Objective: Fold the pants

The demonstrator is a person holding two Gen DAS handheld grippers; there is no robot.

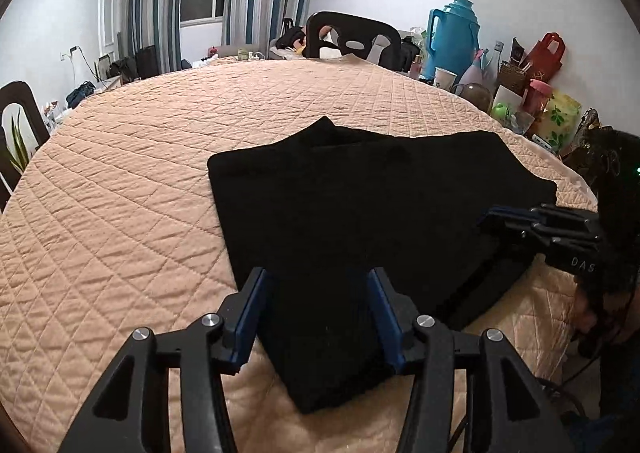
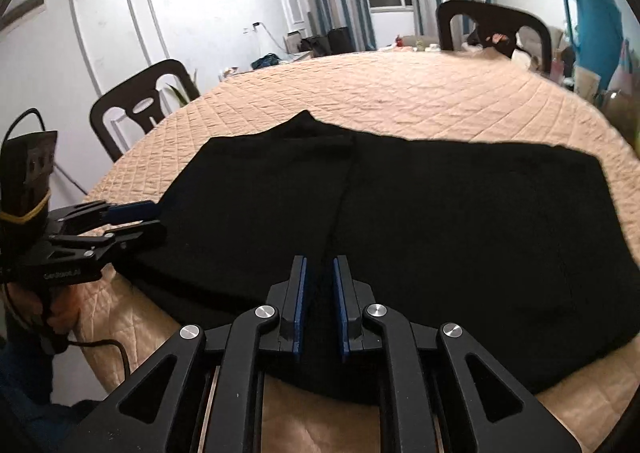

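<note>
Left wrist view is showing one quilted peach table cover [image 1: 160, 181] carrying one folded black pants [image 1: 360, 193] near its front edge. Two dark chairs [image 1: 352, 37] are standing behind, one blue thermos jug [image 1: 454, 37] at right. Left gripper [image 1: 316, 293] is sitting apart, straddling the pants' near corner; right gripper [image 2: 320, 285] is standing narrowly parted above the fabric.

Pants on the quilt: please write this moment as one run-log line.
pants: black, folded flat on quilt | left gripper: open over near edge | right gripper: narrow gap, grip unclear
</note>
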